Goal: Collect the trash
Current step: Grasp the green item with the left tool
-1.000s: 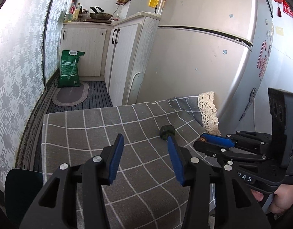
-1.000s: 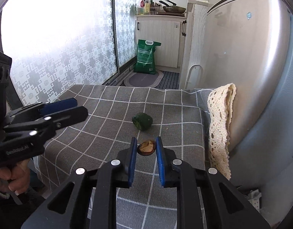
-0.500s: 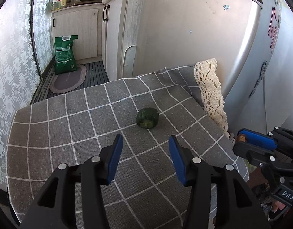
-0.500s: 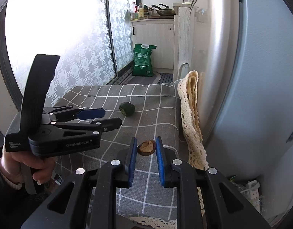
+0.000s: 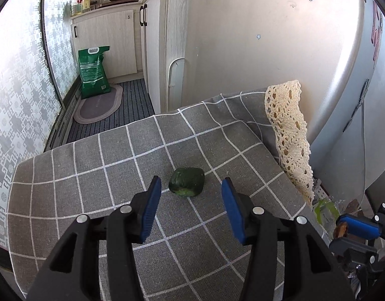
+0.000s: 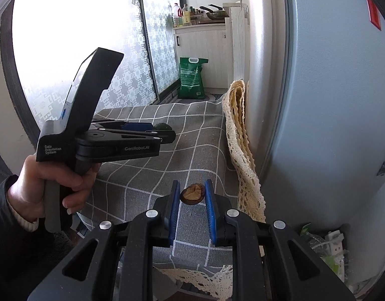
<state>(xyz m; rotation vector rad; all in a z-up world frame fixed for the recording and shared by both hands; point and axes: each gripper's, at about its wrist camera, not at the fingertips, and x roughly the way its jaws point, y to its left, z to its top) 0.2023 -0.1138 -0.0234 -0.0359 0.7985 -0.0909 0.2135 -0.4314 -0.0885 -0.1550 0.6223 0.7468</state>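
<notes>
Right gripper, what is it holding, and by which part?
Right gripper pinches a small brown nutshell-like scrap by its two opposite sides.

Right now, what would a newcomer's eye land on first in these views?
The right hand-held gripper pinches a brown nutshell piece past the table's near edge. A dark green lump sits alone on the grey checked tablecloth, just ahead of the open left hand-held gripper.
</notes>
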